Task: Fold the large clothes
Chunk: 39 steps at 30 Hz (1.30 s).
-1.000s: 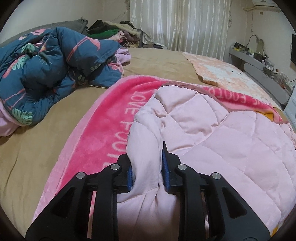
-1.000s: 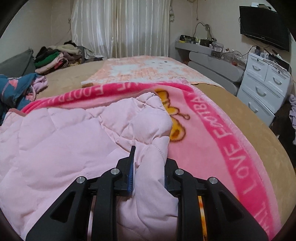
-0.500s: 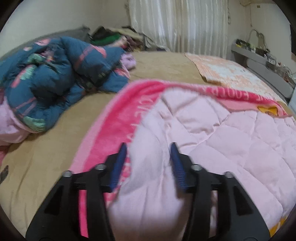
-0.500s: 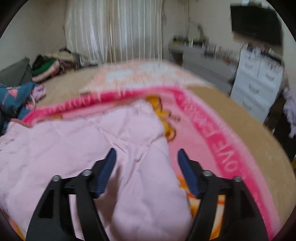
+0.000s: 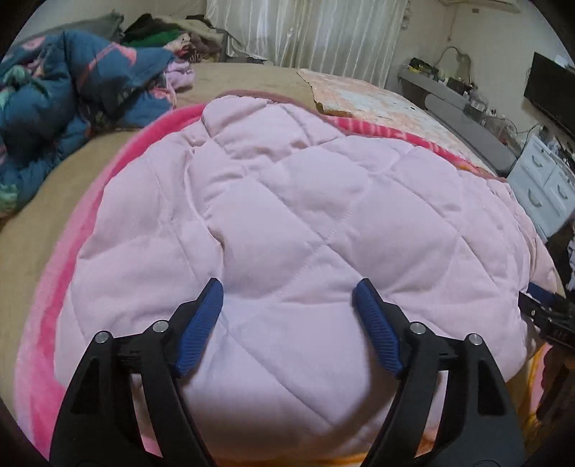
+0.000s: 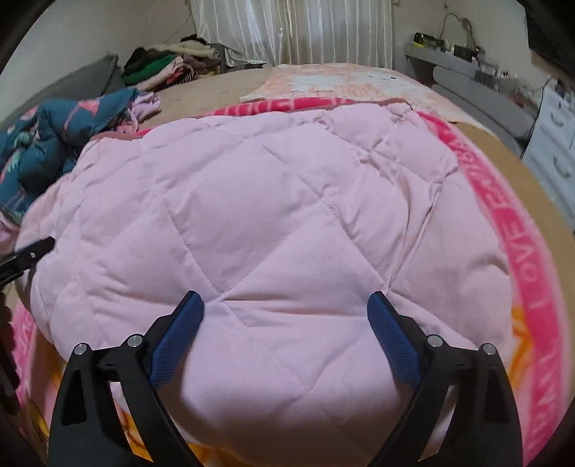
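Pink quilted garment (image 5: 287, 215), padded with diamond stitching, lies folded over on a hot-pink fleece blanket (image 5: 54, 305) spread on the tan bed (image 5: 43, 215). It looks like a large puffy coat or similar; can't tell sleeves or collar from here. The near edge bulges toward both cameras.

Left gripper (image 5: 287, 301): jaws have just been opening and are now spread wide, with fabric lying between the blue pads (image 5: 201, 323) but not pinched. Released. Right gripper (image 6: 285, 316): same story, jaws just opened, set wide, pads (image 6: 176, 337) clear of the cloth, nothing held. Each gripper's tip shows at the edge of the other's view, so they sit side by side along the near edge.

My read: a fold was just laid down and let go, and the step in hand is backing off and setting up the next fold. To do it well:
- Withdraw straight back, fingers wide, so the pads don't snag the puffy top layer and drag it open.
- Check the far edge; it looks roughly lined up with the darker trim (image 5: 258, 96), though slightly lumpy at the far left.
- Padded fabric springs back, so pat it flat before regripping.
- For the next grab take both layers at the side edges, not the top layer only.

Blue patterned duvet (image 5: 72, 89) and clothes pile (image 5: 161, 34) sit well apart on the left, no interference.
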Tool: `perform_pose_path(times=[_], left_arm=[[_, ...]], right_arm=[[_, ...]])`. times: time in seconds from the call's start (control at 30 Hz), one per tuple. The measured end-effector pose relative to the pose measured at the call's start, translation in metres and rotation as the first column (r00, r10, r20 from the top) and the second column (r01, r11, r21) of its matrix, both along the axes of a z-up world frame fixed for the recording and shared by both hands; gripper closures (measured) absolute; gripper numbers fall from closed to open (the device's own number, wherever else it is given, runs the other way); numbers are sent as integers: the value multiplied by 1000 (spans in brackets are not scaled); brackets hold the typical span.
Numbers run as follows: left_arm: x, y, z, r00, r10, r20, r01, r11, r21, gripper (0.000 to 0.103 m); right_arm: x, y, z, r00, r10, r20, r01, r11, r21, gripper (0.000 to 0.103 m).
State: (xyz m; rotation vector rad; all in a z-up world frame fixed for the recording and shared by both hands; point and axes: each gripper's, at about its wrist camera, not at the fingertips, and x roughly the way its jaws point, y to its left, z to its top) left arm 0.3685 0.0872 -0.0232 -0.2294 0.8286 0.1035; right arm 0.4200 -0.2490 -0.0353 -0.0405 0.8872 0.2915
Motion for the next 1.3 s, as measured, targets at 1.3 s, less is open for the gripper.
perform_pose_path(times=[1.3], left_arm=[[-124,25,-15,982,140,-124,-162,968,-191,9]], right_arm=[[-136,-91,-9,934,-345,-96,358,884,301,4]])
